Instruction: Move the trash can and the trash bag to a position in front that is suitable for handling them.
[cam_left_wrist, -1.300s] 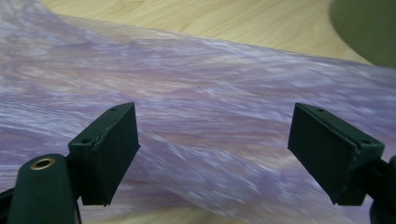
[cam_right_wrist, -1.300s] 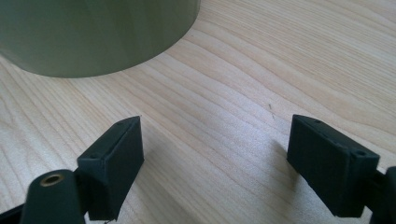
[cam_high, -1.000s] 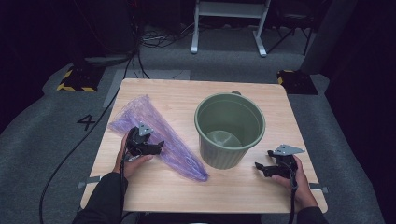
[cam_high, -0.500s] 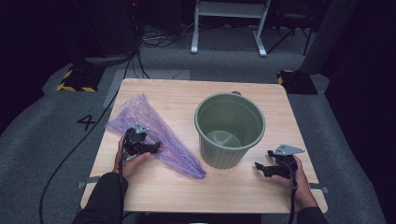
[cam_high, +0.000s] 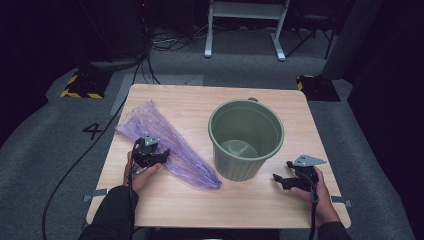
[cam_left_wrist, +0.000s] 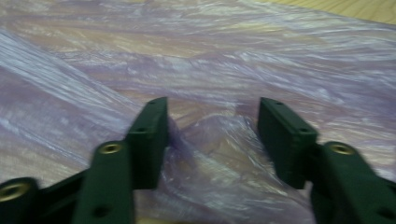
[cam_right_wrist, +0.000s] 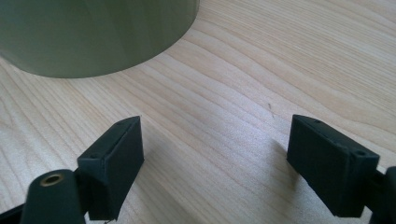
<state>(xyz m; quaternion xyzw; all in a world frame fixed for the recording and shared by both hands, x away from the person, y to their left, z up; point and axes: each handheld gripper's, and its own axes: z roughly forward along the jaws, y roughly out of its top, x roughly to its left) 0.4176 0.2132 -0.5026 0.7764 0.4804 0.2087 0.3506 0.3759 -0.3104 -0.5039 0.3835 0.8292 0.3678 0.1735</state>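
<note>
2 tongs | left tongs (cam_left_wrist: 212, 135) closing, apparently astride purple bag (cam_left_wrist: 210, 74) fold

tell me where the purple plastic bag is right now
In the high view the purple plastic bag lies flat on the left half of the wooden table, just left of the green bucket, with the left gripper resting on it.

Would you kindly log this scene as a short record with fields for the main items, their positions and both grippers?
surface: wooden table
bag: purple plastic bag, lying flat left of the bin
bin: green bin, upright, nothing visible inside
left gripper: over the bag, jaws just been closing, a raised fold of film between them, not yet clamped
right gripper: open, nothing between the jaws, over bare table right of the bin
</note>
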